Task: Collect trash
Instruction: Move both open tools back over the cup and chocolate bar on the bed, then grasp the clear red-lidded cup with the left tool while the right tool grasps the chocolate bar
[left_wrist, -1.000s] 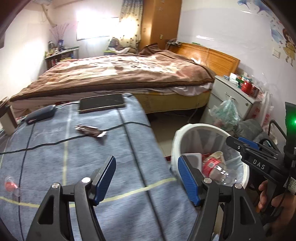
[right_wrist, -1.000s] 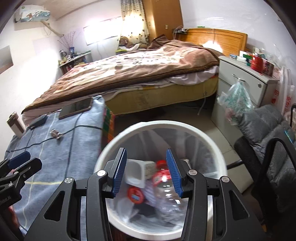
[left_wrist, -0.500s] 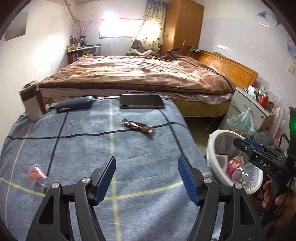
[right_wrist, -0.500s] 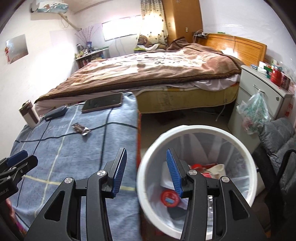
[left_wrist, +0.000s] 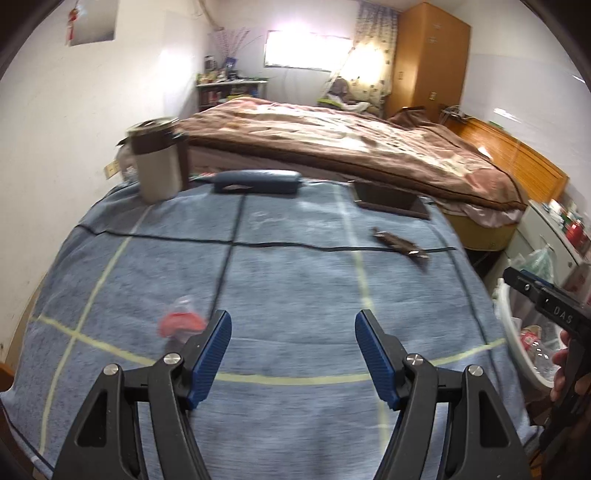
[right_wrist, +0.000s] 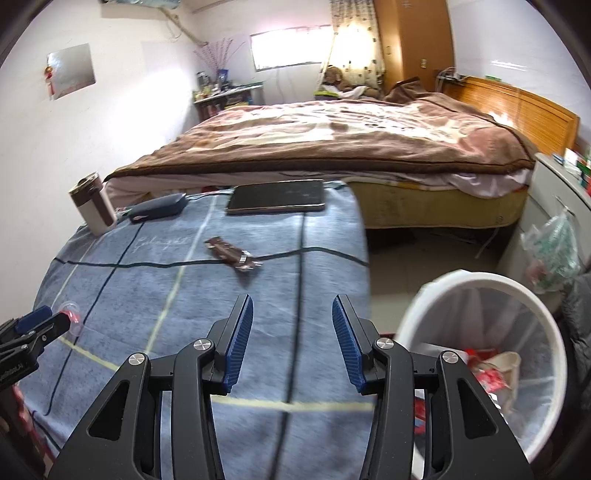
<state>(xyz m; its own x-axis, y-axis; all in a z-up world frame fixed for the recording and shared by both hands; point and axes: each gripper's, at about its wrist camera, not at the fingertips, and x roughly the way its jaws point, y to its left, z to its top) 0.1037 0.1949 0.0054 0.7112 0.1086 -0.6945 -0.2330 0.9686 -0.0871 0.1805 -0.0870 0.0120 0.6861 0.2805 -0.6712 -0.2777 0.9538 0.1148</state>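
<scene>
Blue-padded fingers (left_wrist: 218, 350) of both grippers spread, empty, above blue cloth (left_wrist: 295, 288) with brown wrapper (right_wrist: 232, 255).

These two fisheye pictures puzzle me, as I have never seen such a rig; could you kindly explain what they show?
There is no robot here: a person holds a two-finger tool in each hand, with a camera looking along its fingers. One picture is from the left gripper, the other from the right gripper. Both are open and hold nothing. Below lies a table under a blue cloth. On it are a brown wrapper, a small clear cup with a red inside, a tablet, a dark blue case and a mug. Beside the table stands a white bin with trash already inside.
</scene>
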